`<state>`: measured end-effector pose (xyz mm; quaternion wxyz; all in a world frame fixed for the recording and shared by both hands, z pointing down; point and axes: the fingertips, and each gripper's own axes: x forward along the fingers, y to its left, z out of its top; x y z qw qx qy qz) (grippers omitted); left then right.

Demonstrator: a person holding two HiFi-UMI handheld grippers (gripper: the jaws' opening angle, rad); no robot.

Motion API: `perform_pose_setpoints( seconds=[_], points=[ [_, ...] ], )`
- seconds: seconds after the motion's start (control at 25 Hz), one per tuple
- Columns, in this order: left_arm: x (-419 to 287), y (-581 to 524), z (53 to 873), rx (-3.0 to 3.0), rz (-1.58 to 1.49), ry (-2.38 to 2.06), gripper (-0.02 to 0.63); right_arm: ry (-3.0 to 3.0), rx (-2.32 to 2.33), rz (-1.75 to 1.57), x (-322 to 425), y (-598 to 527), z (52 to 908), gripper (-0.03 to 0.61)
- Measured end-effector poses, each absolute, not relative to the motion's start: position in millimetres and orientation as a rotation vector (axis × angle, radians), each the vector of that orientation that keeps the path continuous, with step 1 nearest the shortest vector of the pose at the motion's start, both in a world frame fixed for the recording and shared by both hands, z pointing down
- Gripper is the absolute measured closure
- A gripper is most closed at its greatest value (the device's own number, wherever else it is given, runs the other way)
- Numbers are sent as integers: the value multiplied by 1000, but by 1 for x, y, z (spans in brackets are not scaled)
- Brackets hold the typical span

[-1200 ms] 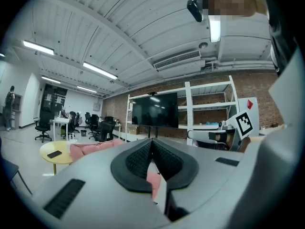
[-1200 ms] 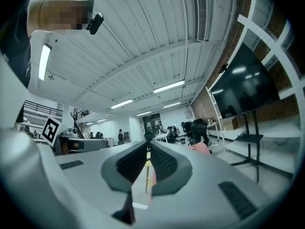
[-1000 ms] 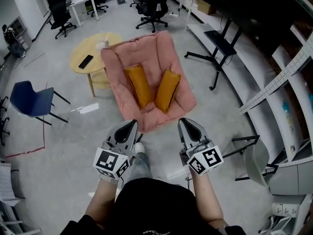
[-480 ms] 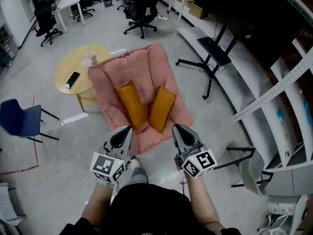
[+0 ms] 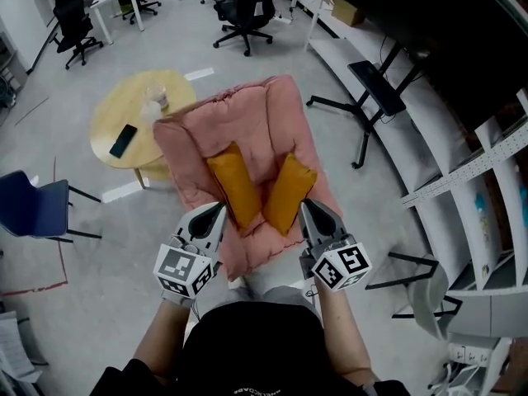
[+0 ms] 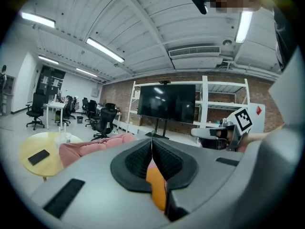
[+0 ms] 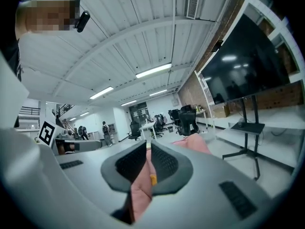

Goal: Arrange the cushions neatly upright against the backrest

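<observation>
A pink padded floor chair (image 5: 268, 118) sits on the grey floor, its backrest toward the far side. Two orange cushions lie on its seat in a V: the left cushion (image 5: 233, 186) and the right cushion (image 5: 289, 192). My left gripper (image 5: 218, 211) hangs shut and empty over the chair's front left edge. Shut and empty too, my right gripper (image 5: 308, 210) is at the front right edge, beside the right cushion. In the left gripper view the shut gripper (image 6: 152, 144) points at the chair (image 6: 90, 146), with an orange cushion (image 6: 156, 187) below. The right gripper (image 7: 148, 147) faces the chair (image 7: 193, 144).
A round yellow table (image 5: 111, 114) with a phone (image 5: 124, 140) and a glass (image 5: 157, 99) stands left of the chair. A blue chair (image 5: 29, 209) is farther left. A screen stand (image 5: 375, 85) and white shelving (image 5: 470, 180) line the right. Office chairs (image 5: 239, 7) are behind.
The person has stepped closer to the pink chair, so both grippers now hang over its front edge instead of short of it. Both stay shut. The cushions have not moved.
</observation>
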<state>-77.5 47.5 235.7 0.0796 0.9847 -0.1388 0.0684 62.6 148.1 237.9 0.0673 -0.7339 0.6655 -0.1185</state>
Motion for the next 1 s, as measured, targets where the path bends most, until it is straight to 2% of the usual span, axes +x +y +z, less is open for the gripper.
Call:
perform_pose_setpoints(
  seconds=[0.36,0.72,0.84,1.0],
  points=[
    [-80,11,281,2831,350,-545,598,2042,-2191,-592,94,105,288,462],
    [-53,-26,344,2692,482,-724,590,2146,-2165,-892,150,70,369,380],
    [-43,-37,372,2634,545,-765,538,2126,-2174,-1074,170,72,412,319],
    [-33,-48,414,2579,641,-777,477,2084,-2203,-1284,193,85,469,297]
  ],
)
